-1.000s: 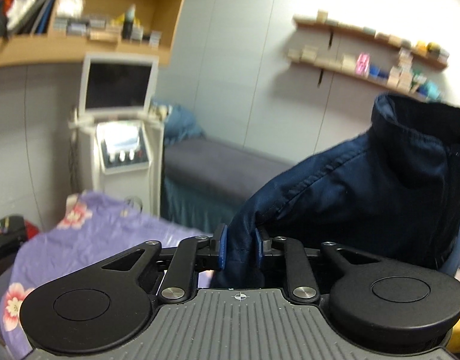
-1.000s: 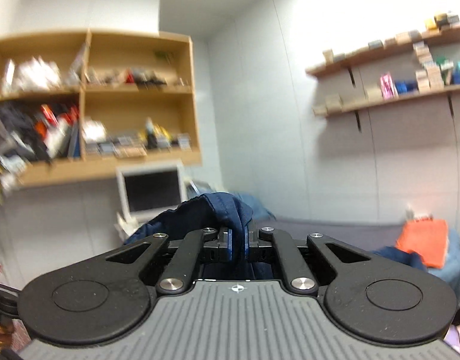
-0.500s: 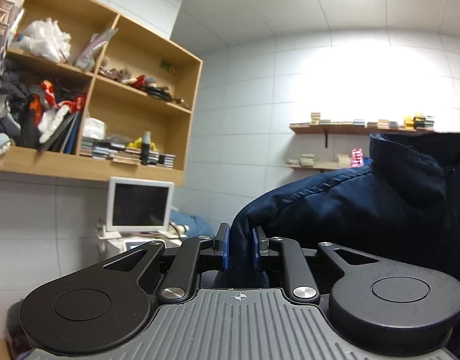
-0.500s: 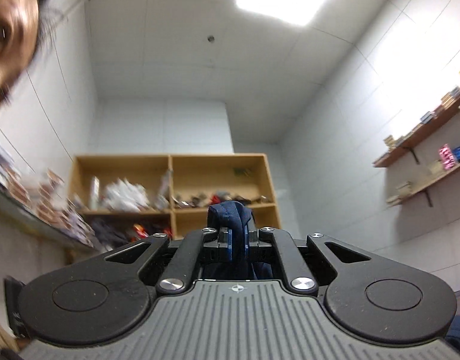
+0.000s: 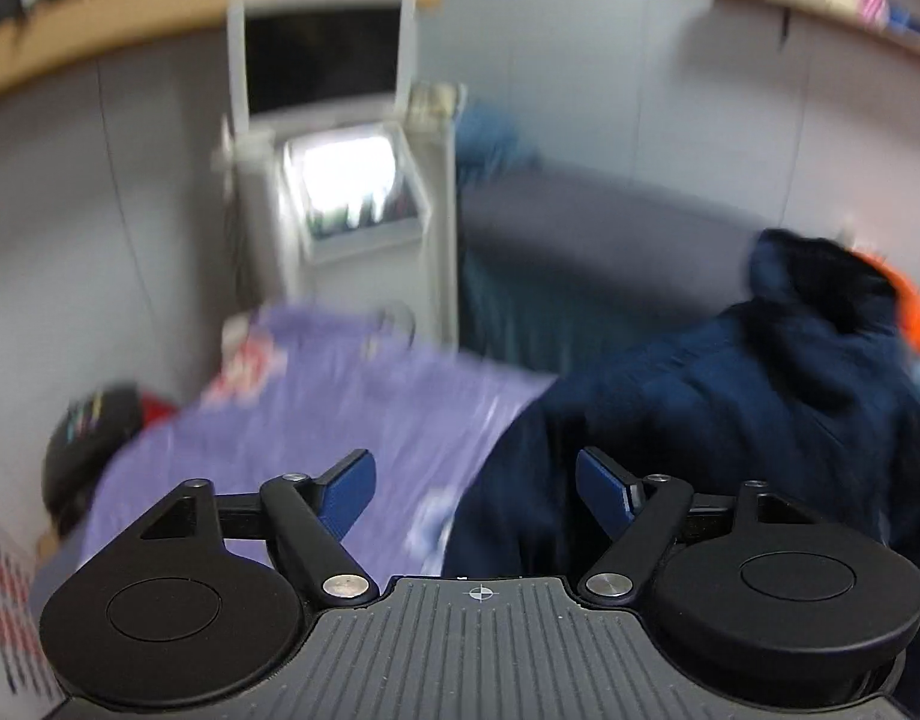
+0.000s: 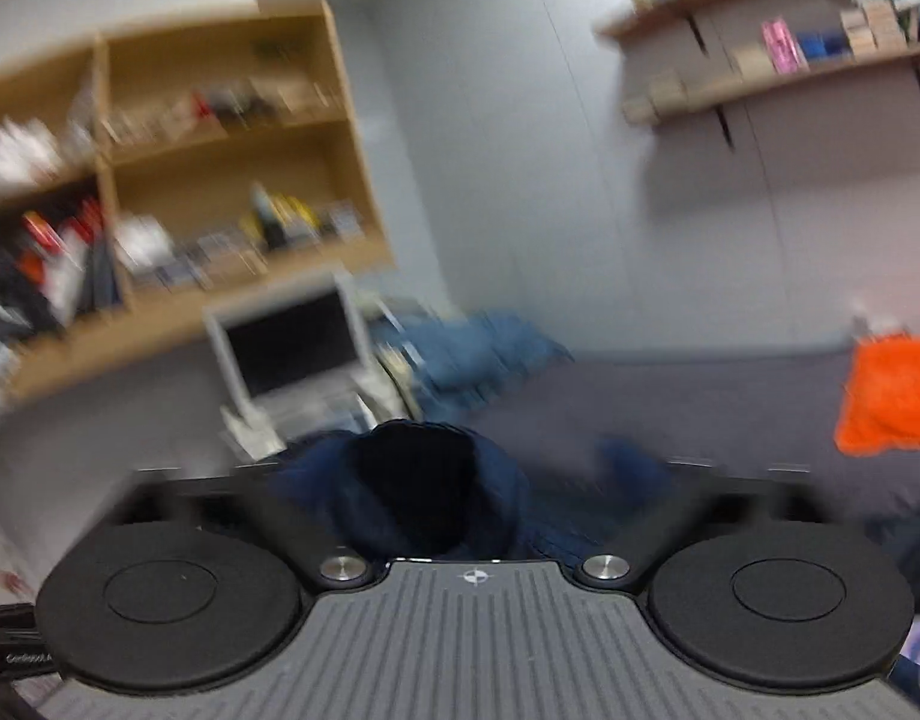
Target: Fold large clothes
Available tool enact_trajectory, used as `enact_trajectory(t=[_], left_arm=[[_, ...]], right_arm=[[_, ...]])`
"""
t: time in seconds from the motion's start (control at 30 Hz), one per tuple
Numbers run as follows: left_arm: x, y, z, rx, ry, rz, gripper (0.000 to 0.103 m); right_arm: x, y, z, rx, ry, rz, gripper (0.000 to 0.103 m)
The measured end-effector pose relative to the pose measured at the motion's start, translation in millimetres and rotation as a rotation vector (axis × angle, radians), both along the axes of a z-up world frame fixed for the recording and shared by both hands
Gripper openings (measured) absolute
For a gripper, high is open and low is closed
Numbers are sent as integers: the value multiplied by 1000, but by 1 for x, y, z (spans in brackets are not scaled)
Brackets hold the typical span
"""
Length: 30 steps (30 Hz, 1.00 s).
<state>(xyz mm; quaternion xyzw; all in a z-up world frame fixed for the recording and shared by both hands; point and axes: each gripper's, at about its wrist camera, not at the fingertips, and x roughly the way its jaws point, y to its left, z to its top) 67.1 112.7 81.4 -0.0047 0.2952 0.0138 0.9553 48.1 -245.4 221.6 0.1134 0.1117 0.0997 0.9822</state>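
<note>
— So, nearest first: what is the left gripper [image 5: 476, 489] doing?

— Its jaws are opening and stand wide apart. The blue pads [image 5: 347, 498] are bare, pressing on nothing. The navy jacket [image 5: 730, 420] lies between and beyond them, toward the right pad, but neither pad grips it.

— And the right gripper [image 6: 460, 480]?

— Also opening, spread wide. Its fingers are smeared by blur, so I can only say the pads seem clear of the cloth. A dark fold of the jacket [image 6: 423, 492], likely the collar or hood, sits between the jaws, close to the camera.

— Where does the jacket rest?

— In the left wrist view it lies heaped on the right part of the purple floral sheet [image 5: 315, 396], its collar raised at the far end.

— Farther back?

— A white machine with a dark screen [image 5: 321, 54], then a grey couch [image 5: 610, 240] with an orange cloth [image 6: 892, 396] on it. Behind those, wooden shelves [image 6: 219, 138] and wall shelves [image 6: 760, 78] holding small boxes.
</note>
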Motion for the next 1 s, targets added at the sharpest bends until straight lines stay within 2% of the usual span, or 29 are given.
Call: enact_trajectory(t=[0.03,0.13,0.23,0.37,0.5,0.63,0.87,1.0], left_arm=[[7,6,-16,2,37,0,103],[14,29,-54,-16,143,24,103],[8,56,-79,-49,226,61,103],[-1,86,-95,-95,276,138,103],[-21,93,-94,-137,284,180,103],[-42,71,-90,-156,290,149,103],[-78,-6,-99,-133,339,-15,103],[-99,-49,-105,-120,350,-103,103]], right_arm=[[17,13,-24,-26,52,-50,90],[47,33,-80,-108,183,-118,94],[49,38,-121,-118,284,-108,97],[36,43,-150,-153,382,-147,99],[10,26,-167,-105,452,-202,99],[-20,5,-180,-106,489,-238,99],[-74,-18,-203,-143,534,-249,100],[-107,-25,-213,-133,564,-218,100]])
